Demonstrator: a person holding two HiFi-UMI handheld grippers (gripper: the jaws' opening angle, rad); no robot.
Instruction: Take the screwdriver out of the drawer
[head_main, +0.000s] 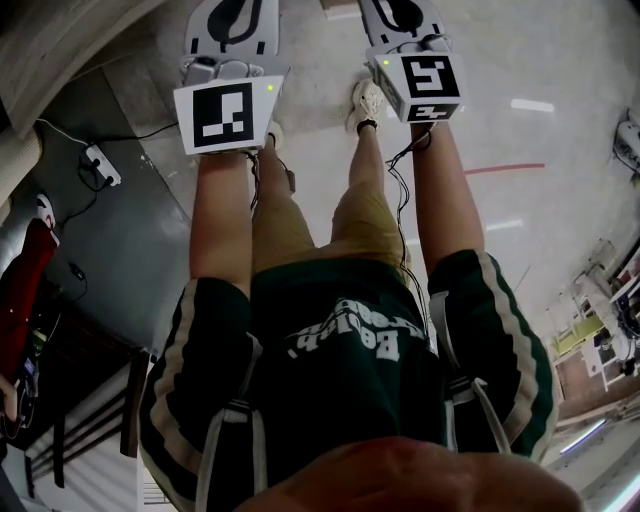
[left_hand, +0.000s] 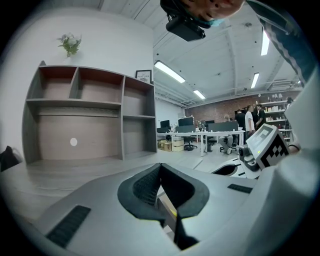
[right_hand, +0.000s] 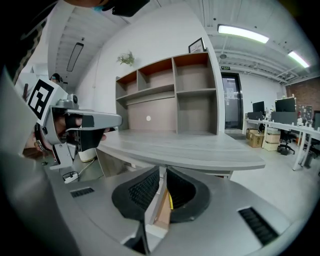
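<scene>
Nothing is done so far: my left tool (left_hand: 159, 170) and right tool (right_hand: 162, 172) are both clenched empty, pointing toward the grey counter (right_hand: 200, 150), with neither drawer nor screwdriver visible in any view.

- A grey open shelving unit (left_hand: 90, 115) stands at the back of a pale grey wood-grain desk (right_hand: 185, 147), against a white wall (left_hand: 110, 30).
- A small potted plant (left_hand: 70, 44) and a framed picture (left_hand: 143, 76) sit on top of the unit.
- Long strip lights (left_hand: 171, 72) glow on the white ceiling.
- Farther off, office desks with monitors (left_hand: 200, 131) stand before a brick wall (left_hand: 220, 106).
- The floor (head_main: 560, 60) is pale and glossy, crossed by a red line (head_main: 503, 168).
</scene>
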